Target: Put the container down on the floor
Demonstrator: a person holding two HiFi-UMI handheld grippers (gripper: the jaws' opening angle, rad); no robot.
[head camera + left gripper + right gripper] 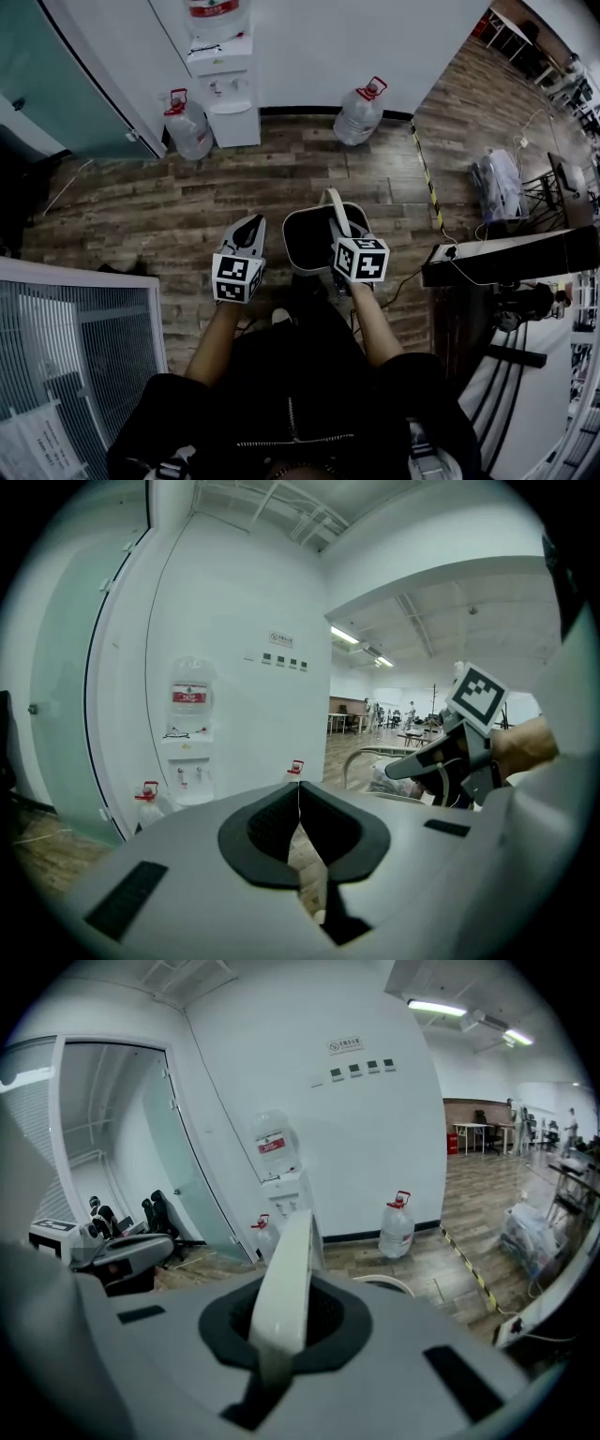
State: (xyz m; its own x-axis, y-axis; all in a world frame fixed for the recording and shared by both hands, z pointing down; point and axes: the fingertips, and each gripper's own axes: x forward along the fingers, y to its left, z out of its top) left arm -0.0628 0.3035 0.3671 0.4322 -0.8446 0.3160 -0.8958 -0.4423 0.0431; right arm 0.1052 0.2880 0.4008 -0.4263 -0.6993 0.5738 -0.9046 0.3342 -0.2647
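Wood-plank floor (309, 178) lies under the container (305, 239), which hangs by its white handle (281, 1279) from your right gripper (281, 1330), clamped on that handle, well short of the water dispenser (225, 80). Your left gripper (300, 832) is closed and empty, just beside the container.

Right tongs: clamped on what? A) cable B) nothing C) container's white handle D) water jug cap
C: the right gripper view shows the right tongs shut on the white handle that arches up from the container.
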